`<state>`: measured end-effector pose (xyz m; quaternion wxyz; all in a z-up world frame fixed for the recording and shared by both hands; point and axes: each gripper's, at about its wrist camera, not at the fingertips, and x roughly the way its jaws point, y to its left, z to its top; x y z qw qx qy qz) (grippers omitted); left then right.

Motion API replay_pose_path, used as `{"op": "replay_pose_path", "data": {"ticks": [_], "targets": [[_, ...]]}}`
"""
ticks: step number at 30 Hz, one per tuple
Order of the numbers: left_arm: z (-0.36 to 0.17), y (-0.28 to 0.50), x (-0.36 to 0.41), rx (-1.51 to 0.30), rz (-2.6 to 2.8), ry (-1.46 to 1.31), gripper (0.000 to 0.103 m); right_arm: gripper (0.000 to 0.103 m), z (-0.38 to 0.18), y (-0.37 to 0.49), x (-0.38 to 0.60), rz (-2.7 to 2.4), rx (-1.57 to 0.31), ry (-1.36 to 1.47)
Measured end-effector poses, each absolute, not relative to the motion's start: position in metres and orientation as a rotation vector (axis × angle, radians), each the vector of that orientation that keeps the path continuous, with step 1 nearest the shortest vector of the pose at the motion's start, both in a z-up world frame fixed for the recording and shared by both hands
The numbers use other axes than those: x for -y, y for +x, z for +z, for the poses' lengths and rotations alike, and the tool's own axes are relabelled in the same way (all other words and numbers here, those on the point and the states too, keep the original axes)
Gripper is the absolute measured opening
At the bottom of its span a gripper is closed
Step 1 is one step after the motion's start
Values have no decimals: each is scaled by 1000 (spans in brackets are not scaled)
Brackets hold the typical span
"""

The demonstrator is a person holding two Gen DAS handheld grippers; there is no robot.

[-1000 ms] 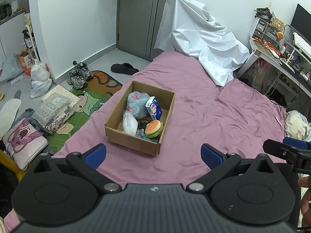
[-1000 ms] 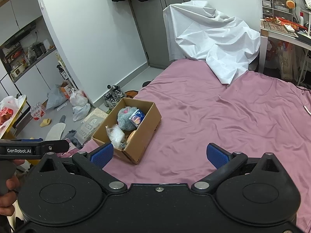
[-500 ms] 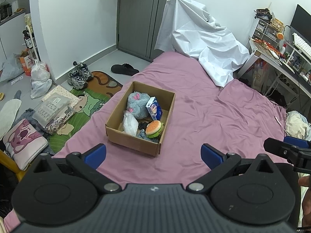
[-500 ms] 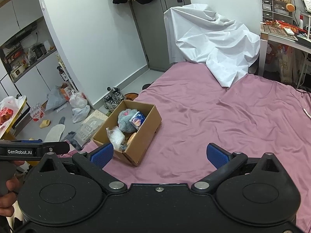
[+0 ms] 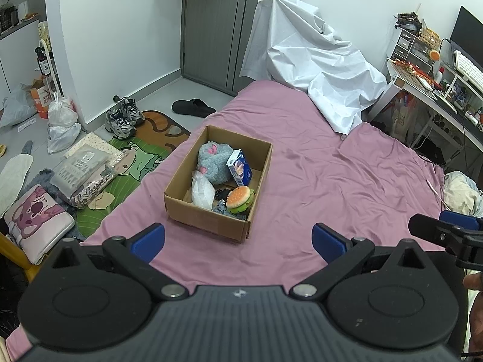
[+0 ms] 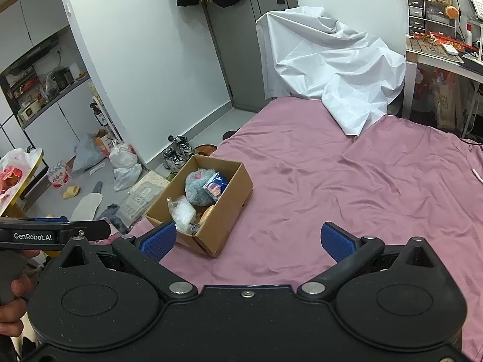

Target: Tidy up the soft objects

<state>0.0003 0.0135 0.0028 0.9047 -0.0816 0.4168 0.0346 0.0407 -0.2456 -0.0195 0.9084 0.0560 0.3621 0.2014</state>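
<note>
On the left of the pink bed (image 5: pixel 332 181) sits the cardboard box (image 5: pixel 208 217), already holding the soft things: a grey plush (image 5: pixel 211 163), a white plastic bag (image 5: pixel 200 193), a burger toy (image 5: pixel 240 197) and a blue carton (image 5: pixel 240 170) leaning against the plush. No soft object shows loose on the bedsheet, so this fits either a box waiting to be emptied and sorted or one just filled. The left tool (image 5: pixel 238 239) hangs short of the box, its blue pads spread wide, gripping nothing; the right tool (image 6: pixel 247 239) hangs alongside, equally spread and empty. Any approach is best made from above, pads straddling one item, clear of the box walls. The only legible writing is "GenRobot.AI" on the left tool's side, seen in the right view.
</note>
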Motion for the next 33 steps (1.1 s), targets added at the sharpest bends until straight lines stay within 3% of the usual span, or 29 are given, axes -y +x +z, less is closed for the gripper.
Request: {"op": "replay_pose_path", "data": {"ticks": [33], "targets": [[-7, 0, -13, -840, 99, -123, 103, 103, -37, 46, 239, 380, -788, 125]]}}
